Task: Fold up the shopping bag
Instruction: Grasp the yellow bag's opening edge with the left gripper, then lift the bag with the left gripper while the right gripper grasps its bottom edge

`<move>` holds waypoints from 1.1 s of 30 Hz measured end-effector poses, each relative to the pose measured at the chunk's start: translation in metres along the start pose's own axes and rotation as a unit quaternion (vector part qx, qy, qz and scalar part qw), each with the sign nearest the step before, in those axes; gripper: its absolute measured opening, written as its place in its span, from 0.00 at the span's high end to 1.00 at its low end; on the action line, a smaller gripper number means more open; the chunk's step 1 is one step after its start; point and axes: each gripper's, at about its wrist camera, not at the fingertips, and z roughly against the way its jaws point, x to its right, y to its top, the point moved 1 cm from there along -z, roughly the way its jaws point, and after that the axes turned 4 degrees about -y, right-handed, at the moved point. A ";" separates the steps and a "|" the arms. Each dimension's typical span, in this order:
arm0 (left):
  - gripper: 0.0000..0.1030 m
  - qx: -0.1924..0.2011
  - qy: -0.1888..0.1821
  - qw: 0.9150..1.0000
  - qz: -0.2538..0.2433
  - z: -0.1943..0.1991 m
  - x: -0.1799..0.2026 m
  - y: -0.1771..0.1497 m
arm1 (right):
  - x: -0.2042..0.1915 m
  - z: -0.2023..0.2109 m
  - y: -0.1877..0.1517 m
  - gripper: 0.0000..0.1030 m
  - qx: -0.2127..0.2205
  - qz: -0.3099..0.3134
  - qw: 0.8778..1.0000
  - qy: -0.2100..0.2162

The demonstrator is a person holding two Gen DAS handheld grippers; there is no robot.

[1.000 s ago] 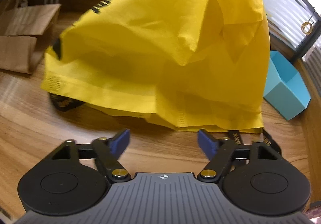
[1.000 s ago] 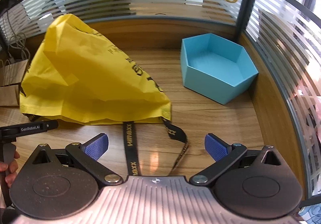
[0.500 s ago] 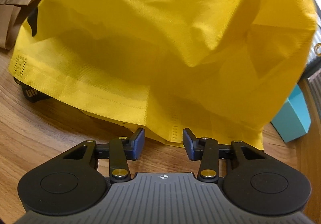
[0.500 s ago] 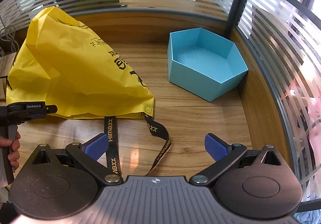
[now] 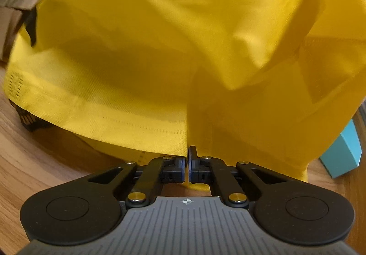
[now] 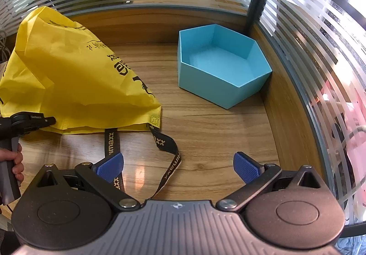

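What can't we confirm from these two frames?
- Left wrist view: the yellow shopping bag fills the frame and hides the desk behind it; left gripper looks shut on its hem, contact blurred.
- Right wrist view: black handle strap runs under the open right gripper, end hidden.

Yellow bag (image 5: 160,53) blurred, cut by frame top; black handle (image 5: 27,117) mostly hidden beneath.

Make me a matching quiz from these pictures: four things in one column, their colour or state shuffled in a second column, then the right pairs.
1. left gripper
2. right gripper
3. shopping bag
4. hexagonal box

A. light blue, nothing inside
B. fingers closed on yellow fabric
C. yellow, black handles on the desk
D. fingers wide apart, holding nothing

Pairs: 1-B, 2-D, 3-C, 4-A
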 end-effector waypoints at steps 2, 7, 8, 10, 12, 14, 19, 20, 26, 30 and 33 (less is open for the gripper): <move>0.98 0.018 0.012 1.000 -0.022 0.011 0.003 0.004 | 0.000 -0.001 0.000 0.00 0.000 -0.002 1.000 0.001; 0.99 0.055 0.025 0.994 -0.089 0.043 0.010 0.014 | -0.001 -0.001 0.001 0.00 0.003 -0.002 1.000 0.011; 0.99 0.061 0.025 0.993 -0.098 0.050 0.010 0.016 | -0.005 -0.001 0.001 0.00 0.004 0.000 1.000 0.016; 0.99 0.065 0.024 0.992 -0.103 0.065 0.007 0.021 | -0.014 -0.001 0.003 0.00 0.006 0.005 0.999 0.031; 0.99 0.067 0.024 0.992 -0.107 0.084 0.001 0.027 | -0.023 0.000 0.005 0.00 0.008 0.010 0.999 0.046; 0.99 0.067 0.022 0.991 -0.110 0.097 -0.008 0.028 | -0.034 0.001 0.007 0.00 0.011 0.016 0.998 0.062; 0.99 0.066 0.011 0.991 -0.120 0.114 -0.031 0.020 | -0.075 0.013 0.021 0.00 0.027 0.043 0.993 0.104; 0.99 0.067 0.007 0.990 -0.124 0.121 -0.035 0.022 | -0.085 0.017 0.025 0.00 0.034 0.050 0.992 0.112; 0.99 0.067 -0.021 0.986 -0.148 0.139 -0.050 0.026 | -0.145 0.043 0.050 0.00 0.075 0.091 0.980 0.161; 0.99 0.067 -0.039 0.983 -0.165 0.140 -0.057 0.027 | -0.182 0.052 0.071 0.04 0.095 0.112 0.973 0.179; 0.99 0.070 -0.051 0.979 -0.184 0.142 -0.060 0.028 | -0.208 0.054 0.087 0.09 0.105 0.124 0.969 0.184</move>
